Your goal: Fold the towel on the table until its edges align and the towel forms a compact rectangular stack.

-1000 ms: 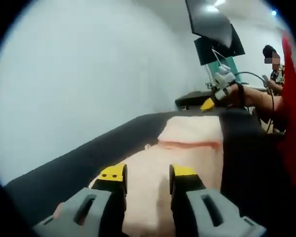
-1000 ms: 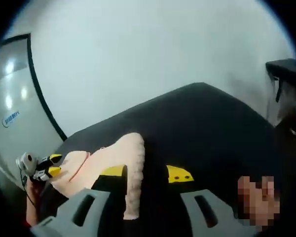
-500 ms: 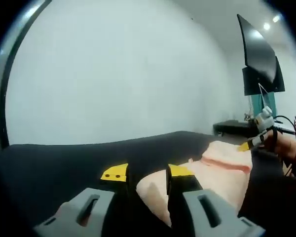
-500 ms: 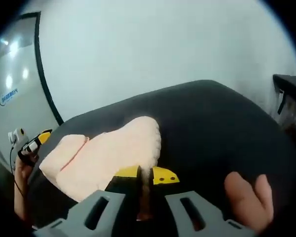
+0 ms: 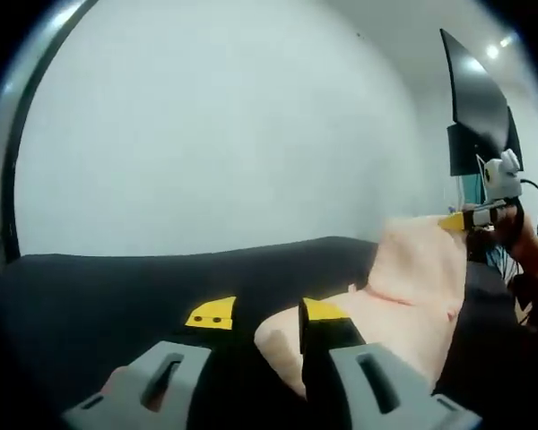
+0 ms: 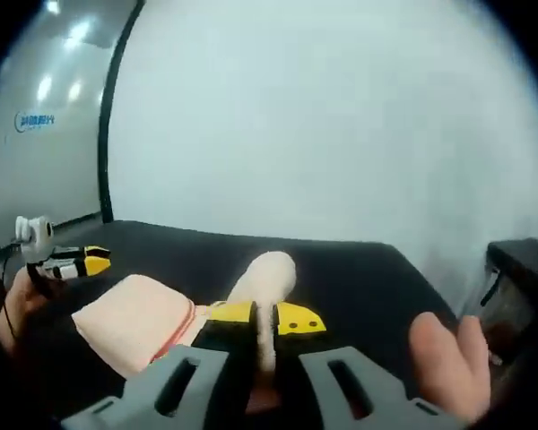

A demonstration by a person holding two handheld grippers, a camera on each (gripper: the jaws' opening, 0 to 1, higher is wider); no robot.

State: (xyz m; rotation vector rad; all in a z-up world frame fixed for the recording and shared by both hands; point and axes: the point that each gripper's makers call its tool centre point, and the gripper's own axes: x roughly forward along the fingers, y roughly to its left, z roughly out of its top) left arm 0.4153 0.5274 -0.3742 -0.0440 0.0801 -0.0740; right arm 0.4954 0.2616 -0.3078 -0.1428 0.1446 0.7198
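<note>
A pale pink towel (image 5: pixel 403 287) lies on the black table (image 5: pixel 117 287). Its far end is raised, and the right gripper (image 5: pixel 471 218) holds that end at the upper right of the left gripper view. My left gripper (image 5: pixel 269 313) is open, with the towel's near corner beside its right jaw. In the right gripper view the right gripper (image 6: pixel 264 315) is shut on a fold of the towel (image 6: pixel 143 318), which rises between its yellow tips. The left gripper (image 6: pixel 72 262) shows small at the far left, past the towel.
A dark monitor (image 5: pixel 475 98) hangs by the white wall behind the table. A person's arm (image 5: pixel 529 260) reaches in at the right. A hand (image 6: pixel 444 354) sits low right, near a dark object (image 6: pixel 520 260). A glass panel with a blue logo (image 6: pixel 36 121) stands at the left.
The right gripper has shut on the towel's edge and lifted it off the table. The left gripper stays open, and its view has swung towards the wall.
</note>
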